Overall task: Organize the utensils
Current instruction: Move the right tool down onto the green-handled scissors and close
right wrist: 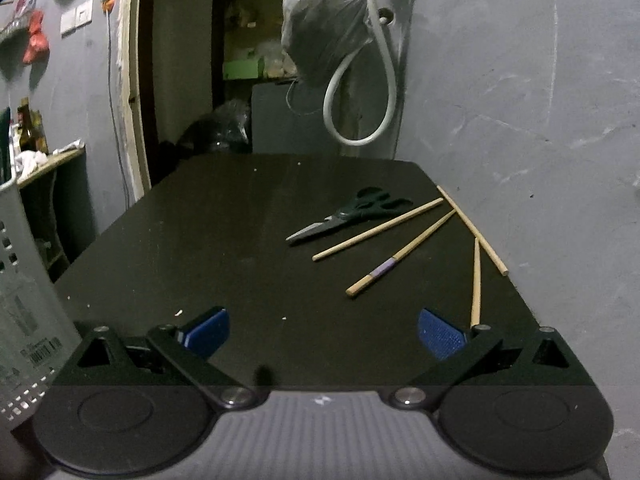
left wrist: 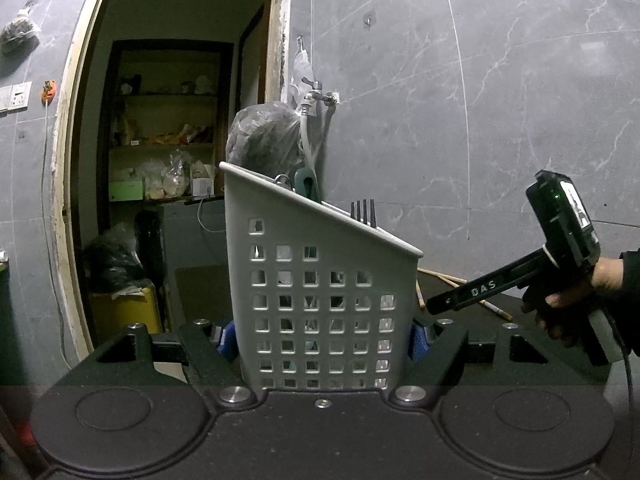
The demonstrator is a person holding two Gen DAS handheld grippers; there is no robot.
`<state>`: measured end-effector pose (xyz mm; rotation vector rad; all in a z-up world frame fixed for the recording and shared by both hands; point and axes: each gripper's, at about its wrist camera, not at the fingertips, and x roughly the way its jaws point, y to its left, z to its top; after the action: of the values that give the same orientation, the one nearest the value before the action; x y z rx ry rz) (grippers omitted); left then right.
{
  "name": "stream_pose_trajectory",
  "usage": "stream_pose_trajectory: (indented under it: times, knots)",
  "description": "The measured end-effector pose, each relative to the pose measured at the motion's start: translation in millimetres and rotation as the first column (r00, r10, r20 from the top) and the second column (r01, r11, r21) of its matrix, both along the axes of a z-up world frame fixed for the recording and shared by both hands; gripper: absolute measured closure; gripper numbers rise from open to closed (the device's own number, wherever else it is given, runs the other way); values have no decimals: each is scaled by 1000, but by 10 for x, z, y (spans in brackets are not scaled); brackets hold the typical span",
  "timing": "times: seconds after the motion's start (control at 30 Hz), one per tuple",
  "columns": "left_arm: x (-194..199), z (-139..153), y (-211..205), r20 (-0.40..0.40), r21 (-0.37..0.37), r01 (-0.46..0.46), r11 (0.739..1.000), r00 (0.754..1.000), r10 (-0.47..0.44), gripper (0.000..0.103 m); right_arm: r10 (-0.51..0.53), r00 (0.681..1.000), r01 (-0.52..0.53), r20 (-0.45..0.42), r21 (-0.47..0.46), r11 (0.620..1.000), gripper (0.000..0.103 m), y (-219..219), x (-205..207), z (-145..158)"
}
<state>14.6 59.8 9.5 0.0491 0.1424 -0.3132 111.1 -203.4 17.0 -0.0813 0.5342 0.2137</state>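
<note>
**Chopsticks and scissors left on the table, caddy clamped**

Four chopsticks (right wrist: 383, 228) lie loose on the dark table (right wrist: 224, 240), fanned out on my right, with the scissors (right wrist: 352, 216) just beside them on the far side. All are apart from my right gripper (right wrist: 322, 334) except the nearest stick, whose end runs down to my right jaw.

Handling, my guess:
- Chopsticks: light, stiff, thin wood, flat on the table. Likely to roll or skid under the pads. Pinch mid-length, jaws across the stick. One has a pale band near its end, which may give a bit more grip.
- Scissors: heavier, blades closed, pointed tip. Take them at the pivot or just behind it, where the handles start. Blades look slick.

Right jaws are spread wide with nothing between them, angled down at the table.

My left gripper (left wrist: 322, 338) has its jaws closed on the white slotted caddy (left wrist: 320, 300), pads on both side walls low down. A fork (left wrist: 363, 211) and a teal handle (left wrist: 307, 187) already stand in it. Thin plastic, probably flexes, so steady squeeze only.
</note>
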Motion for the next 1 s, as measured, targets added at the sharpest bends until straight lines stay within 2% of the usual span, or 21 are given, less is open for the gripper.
stream_pose_trajectory:
  times: [0.2,0.3,0.57,0.73,0.8,0.87,1.0]
  knots:
    - [-4,1,-2,-1,-1,1,1000,1000,-1,26,7,999,-6,-36,29,1000,0,124,159,2]
    - [-4,0,2,0,-1,1,1000,1000,-1,26,25,999,-25,-27,24,999,0,216,304,57]
    - [11,-12,-2,-3,2,4,1000,1000,-3,26,47,997,-40,-60,126,991,0,476,1084,213]
    - [33,-6,-2,-6,0,5,1000,1000,-5,26,-19,997,29,-70,149,988,0,443,1625,236]
    - [33,-6,2,-5,0,6,1000,1000,-6,26,-67,994,79,-82,161,984,4,384,1827,199]
    - [44,-9,5,-6,-1,7,1000,1000,-7,26,-116,988,129,-98,141,982,14,341,1984,137]
    - [51,-20,5,-11,-2,8,1000,1000,-8,26,-173,978,185,-113,107,977,26,287,2128,21]
